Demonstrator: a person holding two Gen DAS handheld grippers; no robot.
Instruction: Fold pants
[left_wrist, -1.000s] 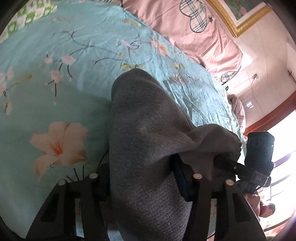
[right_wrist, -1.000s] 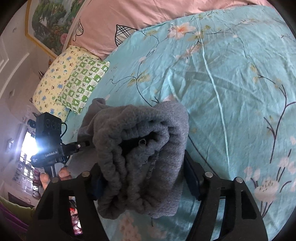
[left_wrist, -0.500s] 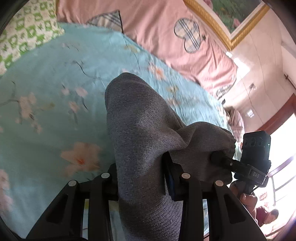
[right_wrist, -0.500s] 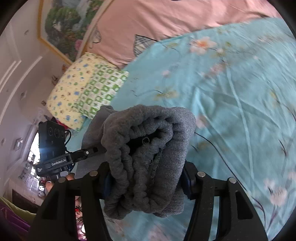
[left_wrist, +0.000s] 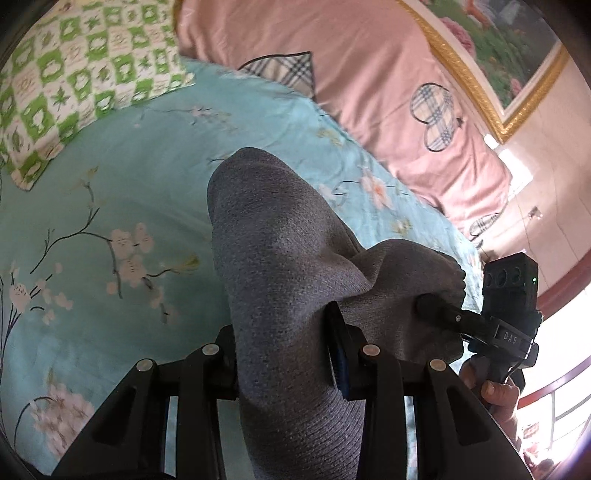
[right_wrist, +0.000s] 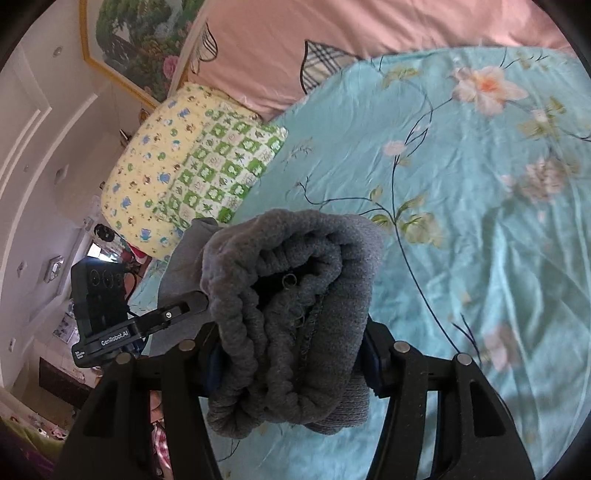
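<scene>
Grey knitted pants (left_wrist: 280, 266) hang bunched between both grippers, held up above a turquoise flowered bedsheet (left_wrist: 92, 192). My left gripper (left_wrist: 284, 347) is shut on a thick fold of the grey cloth. My right gripper (right_wrist: 291, 354) is shut on the gathered elastic waistband end of the pants (right_wrist: 295, 295), which shows as a rolled bundle. The right gripper also shows in the left wrist view (left_wrist: 443, 314), clamped on the cloth to the right. The left gripper shows in the right wrist view (right_wrist: 184, 306), at the left of the bundle.
A green checked pillow (left_wrist: 74, 74) and a yellow printed pillow (right_wrist: 147, 170) lie at the head of the bed. A pink quilt with plaid hearts (left_wrist: 388, 74) runs along the far side. A gold-framed picture (left_wrist: 498, 55) hangs on the wall.
Both grippers have lifted and tilted up with the pants, so the pillows and pink quilt have come more into view. The grip on the cloth is unchanged.
</scene>
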